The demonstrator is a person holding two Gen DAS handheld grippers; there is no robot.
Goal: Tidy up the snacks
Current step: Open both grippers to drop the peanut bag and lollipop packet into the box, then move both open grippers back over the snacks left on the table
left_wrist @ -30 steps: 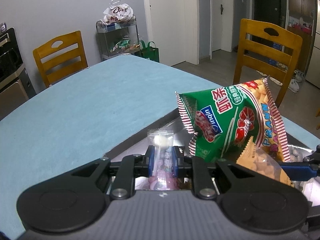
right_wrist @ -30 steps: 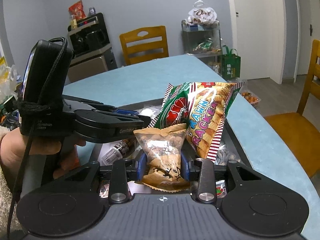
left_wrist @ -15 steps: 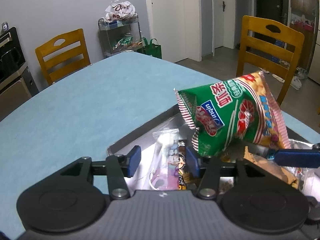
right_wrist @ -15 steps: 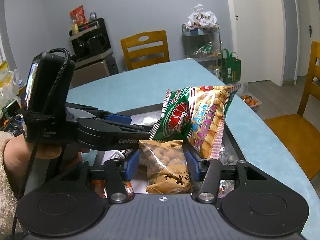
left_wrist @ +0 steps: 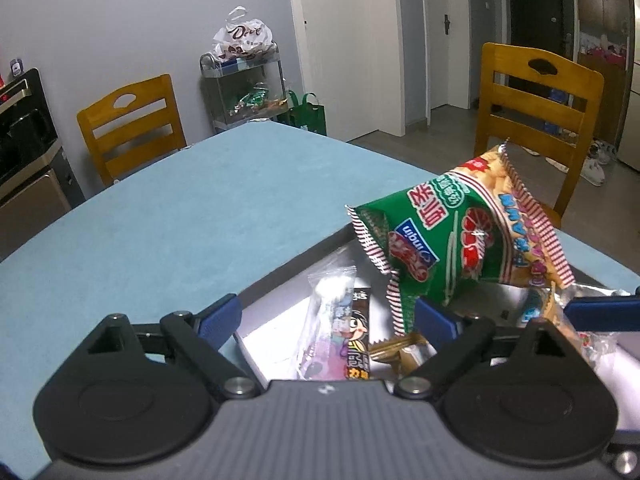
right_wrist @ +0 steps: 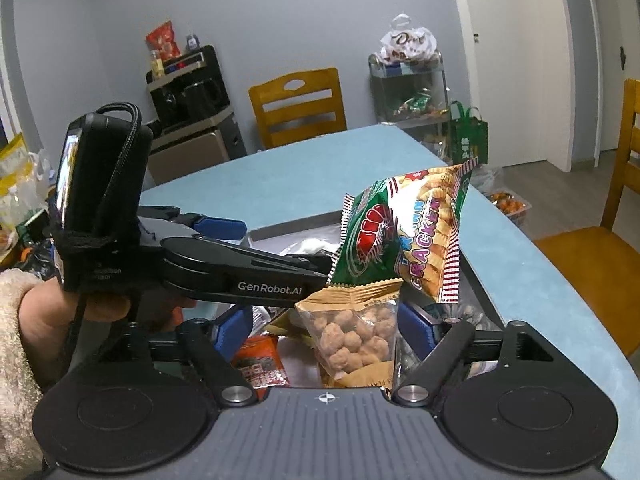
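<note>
My left gripper (left_wrist: 326, 316) hangs over the near left corner of the tray (left_wrist: 296, 258), and its jaws have just been opening; they now stand wide apart with nothing pressed between the blue pads. The clear candy packet (left_wrist: 326, 320) lies loose in the tray between them, touching neither pad, with a dark cartoon-printed bar (left_wrist: 358, 340) just beside it. My right gripper (right_wrist: 326, 324) has likewise just been opening; the peanut bag (right_wrist: 352, 334) sits between its pads, leaning toward the right one, and I cannot tell whether it touches that pad, though the left pad stands clear of it.

The green prawn cracker bag (left_wrist: 452, 236) stands tilted on its end in the middle of the tray, leaning over the peanut bag and close to my left gripper's right finger. That is the tightest spot: the bag's crimped edge nearly meets the finger.

The tray's dark rim runs diagonally just ahead of my left finger. Beyond it the blue table (left_wrist: 168, 216) is bare all the way to its curved far edge, so the open room lies forward and to the left. In the right wrist view, my left hand (right_wrist: 44, 320) and its gripper body crowd the tray's left side, while the table edge curves off close on the right.
</note>
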